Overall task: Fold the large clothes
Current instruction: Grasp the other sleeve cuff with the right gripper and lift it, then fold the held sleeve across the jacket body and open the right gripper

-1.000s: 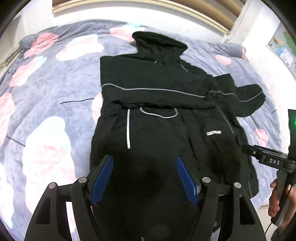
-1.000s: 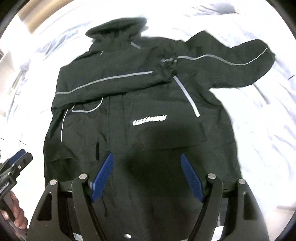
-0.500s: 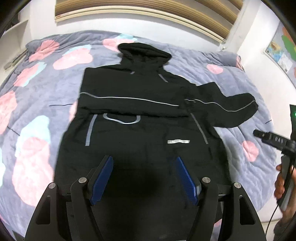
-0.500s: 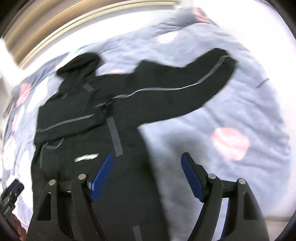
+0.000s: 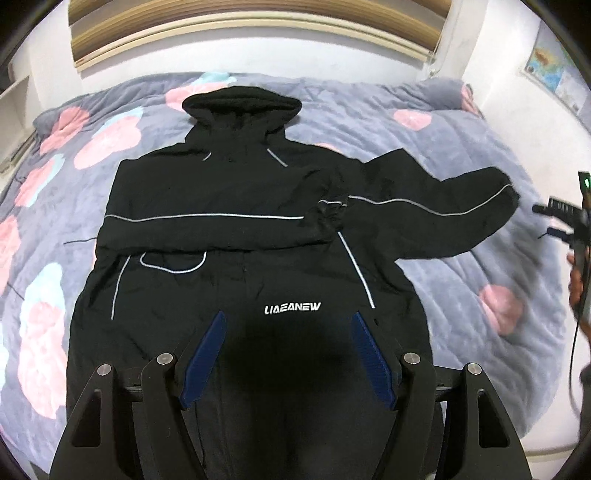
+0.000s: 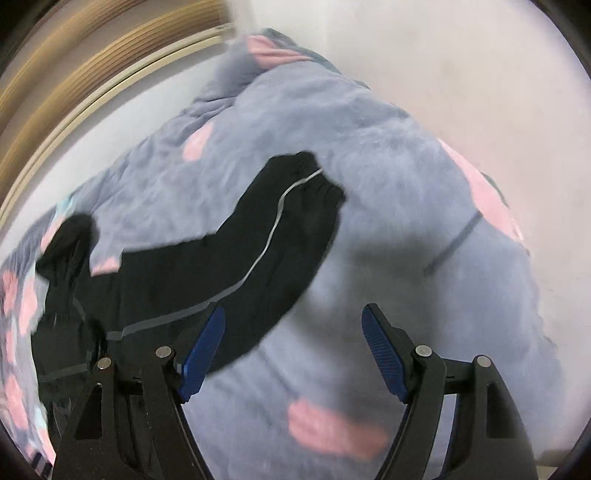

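A black hooded jacket (image 5: 243,236) with grey piping lies flat on the bed, hood at the far end. Its left sleeve is folded across the chest; its right sleeve (image 5: 436,218) stretches out to the right. My left gripper (image 5: 288,343) is open and empty, held above the jacket's lower front. My right gripper (image 6: 291,343) is open and empty above the quilt, just right of the outstretched sleeve (image 6: 266,236), whose cuff lies ahead and to the left of it. The right gripper also shows at the right edge of the left wrist view (image 5: 569,225).
The bed is covered by a grey-blue quilt (image 5: 461,147) with pink and pale blue patches. A white wall and wooden headboard (image 5: 258,26) stand behind it. A wall (image 6: 461,74) runs along the bed's right side. The bed's front right edge (image 5: 546,424) is near.
My right gripper has swung right, off the jacket's body towards the outstretched sleeve and the wall. My left gripper has drawn back and centred over the jacket. Both stay open.
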Action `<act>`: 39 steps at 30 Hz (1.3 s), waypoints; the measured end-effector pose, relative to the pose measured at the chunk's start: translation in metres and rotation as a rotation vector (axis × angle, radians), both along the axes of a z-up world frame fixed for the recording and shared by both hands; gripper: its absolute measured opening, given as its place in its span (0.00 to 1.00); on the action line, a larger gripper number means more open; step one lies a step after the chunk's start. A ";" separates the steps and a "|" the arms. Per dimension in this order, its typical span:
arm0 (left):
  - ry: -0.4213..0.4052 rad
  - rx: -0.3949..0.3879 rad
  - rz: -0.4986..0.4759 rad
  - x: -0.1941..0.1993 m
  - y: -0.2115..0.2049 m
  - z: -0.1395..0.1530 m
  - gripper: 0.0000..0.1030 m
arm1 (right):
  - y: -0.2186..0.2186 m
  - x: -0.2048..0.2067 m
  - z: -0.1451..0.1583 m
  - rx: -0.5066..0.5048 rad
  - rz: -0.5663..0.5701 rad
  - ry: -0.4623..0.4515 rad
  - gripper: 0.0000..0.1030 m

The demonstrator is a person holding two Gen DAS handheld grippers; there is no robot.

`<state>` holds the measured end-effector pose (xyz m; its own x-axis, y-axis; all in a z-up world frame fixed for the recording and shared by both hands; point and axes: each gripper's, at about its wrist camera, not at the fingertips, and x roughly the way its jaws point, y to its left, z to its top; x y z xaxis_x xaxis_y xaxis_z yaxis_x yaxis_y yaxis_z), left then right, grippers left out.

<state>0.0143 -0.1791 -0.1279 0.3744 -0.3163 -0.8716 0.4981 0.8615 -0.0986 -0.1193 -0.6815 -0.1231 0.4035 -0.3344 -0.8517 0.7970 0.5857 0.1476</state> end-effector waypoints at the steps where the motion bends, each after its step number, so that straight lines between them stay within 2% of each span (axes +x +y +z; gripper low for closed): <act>1: 0.005 0.014 0.005 0.003 -0.002 -0.003 0.70 | -0.015 0.006 -0.006 0.020 -0.009 -0.012 0.77; 6: 0.046 0.071 0.044 0.019 -0.011 -0.019 0.70 | -0.072 0.032 -0.036 0.088 -0.066 -0.052 0.77; 13: 0.078 0.132 0.020 0.031 -0.041 -0.038 0.70 | -0.108 0.061 -0.074 0.183 -0.038 -0.105 0.76; 15: 0.084 0.145 -0.003 0.032 -0.053 -0.042 0.70 | -0.108 0.069 -0.079 0.192 0.004 -0.133 0.55; 16: 0.088 0.151 -0.018 0.032 -0.061 -0.044 0.70 | -0.107 0.071 -0.079 0.191 0.012 -0.130 0.34; 17: 0.091 0.157 -0.034 0.032 -0.069 -0.046 0.70 | -0.104 0.072 -0.077 0.191 0.026 -0.137 0.24; 18: 0.090 0.161 -0.048 0.033 -0.077 -0.047 0.70 | -0.097 0.070 -0.069 0.178 0.048 -0.159 0.21; 19: 0.087 0.163 -0.066 0.034 -0.087 -0.047 0.70 | -0.090 0.069 -0.061 0.151 0.061 -0.156 0.20; 23: 0.055 0.161 -0.160 0.044 -0.138 -0.051 0.70 | -0.055 0.046 -0.006 -0.096 0.086 -0.090 0.19; 25: 0.038 0.141 -0.205 0.054 -0.175 -0.056 0.70 | -0.054 0.023 0.014 -0.140 0.061 -0.114 0.18; 28: 0.039 0.105 -0.238 0.069 -0.225 -0.073 0.70 | -0.067 -0.003 0.012 -0.086 0.019 -0.146 0.18; 32: 0.110 0.112 -0.242 0.094 -0.277 -0.119 0.70 | -0.081 0.002 -0.031 -0.011 -0.004 -0.050 0.18; 34: 0.165 0.157 -0.240 0.105 -0.292 -0.149 0.70 | -0.087 0.002 -0.048 0.021 -0.016 -0.025 0.18; 36: 0.234 0.207 -0.231 0.115 -0.301 -0.180 0.72 | -0.096 -0.002 -0.066 0.094 -0.039 -0.032 0.18; 39: 0.248 0.205 -0.225 0.120 -0.303 -0.185 0.75 | -0.102 -0.006 -0.077 0.130 -0.073 -0.033 0.18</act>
